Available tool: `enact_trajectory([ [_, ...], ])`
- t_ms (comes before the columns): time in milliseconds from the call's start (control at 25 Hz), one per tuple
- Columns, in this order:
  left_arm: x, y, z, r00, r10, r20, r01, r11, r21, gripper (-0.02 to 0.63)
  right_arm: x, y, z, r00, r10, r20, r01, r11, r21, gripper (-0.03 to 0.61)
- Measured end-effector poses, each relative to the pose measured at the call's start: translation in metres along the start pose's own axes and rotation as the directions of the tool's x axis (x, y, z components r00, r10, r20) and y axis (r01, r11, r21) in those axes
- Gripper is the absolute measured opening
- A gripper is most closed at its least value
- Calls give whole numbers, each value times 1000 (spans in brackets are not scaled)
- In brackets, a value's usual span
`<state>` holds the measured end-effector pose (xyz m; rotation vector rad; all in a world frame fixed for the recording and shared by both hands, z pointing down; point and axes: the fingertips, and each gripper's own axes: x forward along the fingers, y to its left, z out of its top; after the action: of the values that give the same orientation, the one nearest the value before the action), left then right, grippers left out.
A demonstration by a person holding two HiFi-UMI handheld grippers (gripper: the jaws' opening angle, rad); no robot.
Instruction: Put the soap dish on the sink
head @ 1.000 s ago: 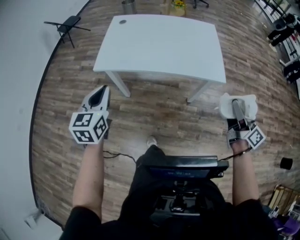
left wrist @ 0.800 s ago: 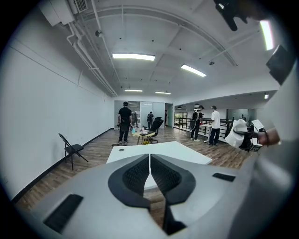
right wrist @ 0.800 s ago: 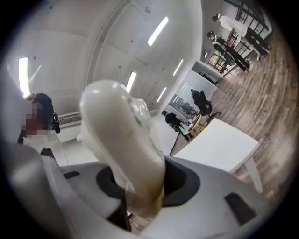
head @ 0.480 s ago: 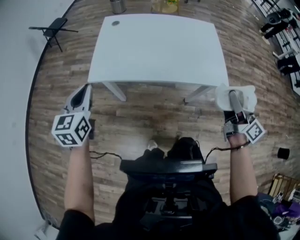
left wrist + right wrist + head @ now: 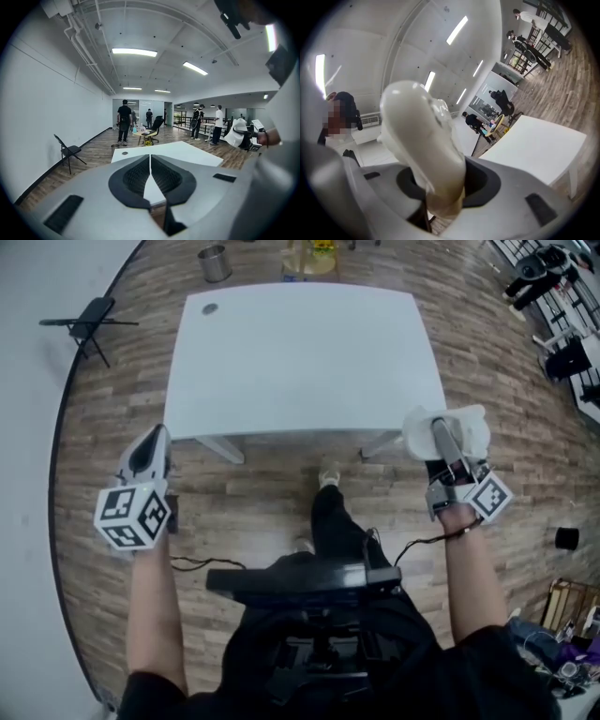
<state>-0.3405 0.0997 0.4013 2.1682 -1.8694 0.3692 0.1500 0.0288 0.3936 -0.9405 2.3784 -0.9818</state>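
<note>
One part looks done: our right gripper's jaws clamp the soap dish, aloft near the bench's corner. Our left gripper's jaws sit closed and empty. No sink shows, so the placing is left.

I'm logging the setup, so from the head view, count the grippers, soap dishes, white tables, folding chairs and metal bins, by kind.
Grippers: 2, the left gripper and the right gripper
Soap dish: 1
White table: 1
Folding chair: 1
Metal bin: 1
Total: 6
</note>
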Motion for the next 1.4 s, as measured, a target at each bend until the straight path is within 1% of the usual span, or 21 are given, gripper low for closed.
enact_trajectory([
  [120, 17, 2, 12, 1000, -2, 8, 2, 1000, 11, 14, 20, -12, 5, 1000, 3, -15, -3, 1000, -8, 141],
  [320, 27, -10, 1, 999, 7, 31, -9, 999, 32, 14, 23, -30, 4, 999, 38, -8, -39, 999, -20, 141],
  [360, 34, -8, 4, 999, 11, 35, -12, 999, 32, 14, 29, -36, 7, 999, 40, -9, -40, 999, -17, 141],
  [520, 95, 19, 50, 1000, 13, 25, -14, 1000, 28, 14, 97, -55, 42, 999, 21, -43, -22, 1000, -6, 141],
  [640, 140, 27, 75, 1000, 13, 28, -14, 999, 31, 14, 137, -75, 67, 998, 23, -66, -24, 1000, -17, 141],
  [800, 193, 21, 92, 999, 21, 50, -22, 1000, 15, 14, 174, -109, 92, 996, 29, -86, -30, 1000, -6, 141],
  [1000, 254, 10, 107, 999, 24, 39, -25, 1000, 16, 14, 214, -142, 113, 992, 54, -117, -55, 999, -2, 141],
  [1120, 275, 5, 118, 999, 36, 40, -37, 999, 25, 14, 231, -162, 117, 992, 64, -111, -59, 997, 44, 141],
  [1320, 288, 18, 125, 999, 41, 24, -42, 998, 36, 14, 256, -177, 96, 989, 75, -126, -65, 995, 82, 141],
  [1400, 292, 19, 130, 999, 38, 18, -39, 998, 50, 14, 264, -180, 95, 989, 81, -121, -69, 993, 98, 141],
])
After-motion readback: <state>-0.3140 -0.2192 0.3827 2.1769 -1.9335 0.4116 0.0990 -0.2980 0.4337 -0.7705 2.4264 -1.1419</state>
